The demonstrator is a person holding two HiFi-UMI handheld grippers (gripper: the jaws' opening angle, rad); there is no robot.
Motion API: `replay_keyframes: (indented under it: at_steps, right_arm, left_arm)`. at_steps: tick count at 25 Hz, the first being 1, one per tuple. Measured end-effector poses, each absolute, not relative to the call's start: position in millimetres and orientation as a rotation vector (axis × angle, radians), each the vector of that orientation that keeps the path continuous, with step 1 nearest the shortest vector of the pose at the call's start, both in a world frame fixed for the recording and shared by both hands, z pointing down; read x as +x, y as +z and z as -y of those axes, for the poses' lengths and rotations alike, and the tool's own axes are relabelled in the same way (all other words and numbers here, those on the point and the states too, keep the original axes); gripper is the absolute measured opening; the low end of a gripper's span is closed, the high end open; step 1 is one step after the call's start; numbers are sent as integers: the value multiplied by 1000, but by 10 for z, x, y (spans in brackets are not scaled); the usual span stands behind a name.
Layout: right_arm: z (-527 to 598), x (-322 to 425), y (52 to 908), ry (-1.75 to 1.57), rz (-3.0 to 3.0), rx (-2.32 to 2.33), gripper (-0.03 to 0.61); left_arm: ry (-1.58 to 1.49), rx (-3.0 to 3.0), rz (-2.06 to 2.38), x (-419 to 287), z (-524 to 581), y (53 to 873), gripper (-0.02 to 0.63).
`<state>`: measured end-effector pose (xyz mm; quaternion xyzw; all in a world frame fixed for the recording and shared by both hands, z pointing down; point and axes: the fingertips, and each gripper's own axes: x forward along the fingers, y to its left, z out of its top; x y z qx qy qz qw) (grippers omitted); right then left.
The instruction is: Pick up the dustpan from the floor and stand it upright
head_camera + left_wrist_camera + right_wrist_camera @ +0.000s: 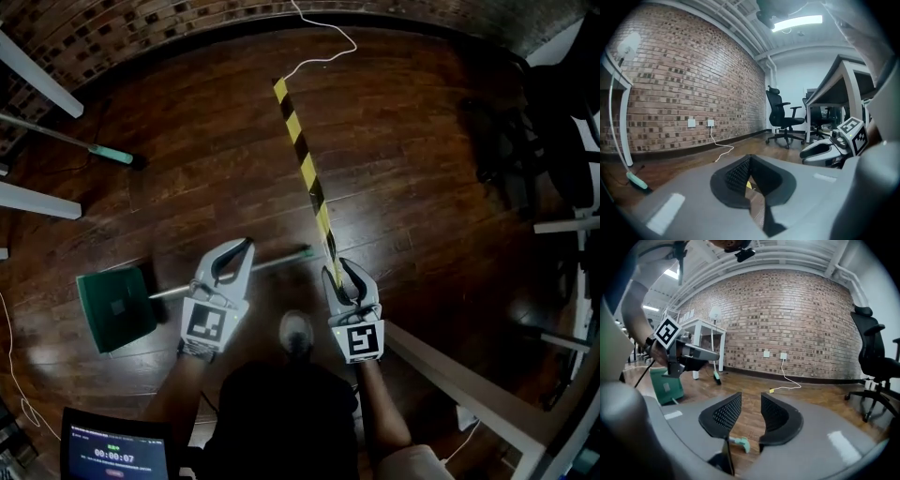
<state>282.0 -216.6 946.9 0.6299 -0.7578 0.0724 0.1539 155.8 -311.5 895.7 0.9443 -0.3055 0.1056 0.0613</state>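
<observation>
I have the dustpan [114, 307] lying flat on the wooden floor [412, 169] at my lower left. Its green pan points away from me and its thin handle runs right to a teal end [305, 251].

The left gripper [247, 246] hangs over that handle, just beside the pan's right edge. Its jaws are pressed together with nothing between them.

The right gripper [339, 272] sits just right of the teal end. Its jaws stand narrowly apart and grip nothing. In its own view the teal end shows low in the gap, clear of both pads.

A yellow-and-black striped strip [302, 155] runs from beside the right gripper up across the floor towards the brick wall [187, 23]. A white cable [323, 52] curls near its far end.

The middle of the floor is open. To the right a white worktop frame [469, 375] and a black office chair [553, 131] close in. At the far left stand white legs [37, 202] and a teal-tipped pole [112, 155], well apart from the pan.
</observation>
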Motion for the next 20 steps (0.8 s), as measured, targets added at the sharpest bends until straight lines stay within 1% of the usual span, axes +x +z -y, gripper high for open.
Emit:
replay_keyframes:
  at_steps: [10,15,20]
  right_arm:
    - [2194,2925,10991,192,2173,1707,178]
    - [2180,2756,11652,156,2164,1560,195]
    - [2219,2745,11981,186,2097,1614,193]
  left_arm:
    - [355,2895,895,1744,3161,10082,2]
    - [373,2904,927,1598,3162,10394,2]
    - [403,2893,951,1444,3140,10585,2]
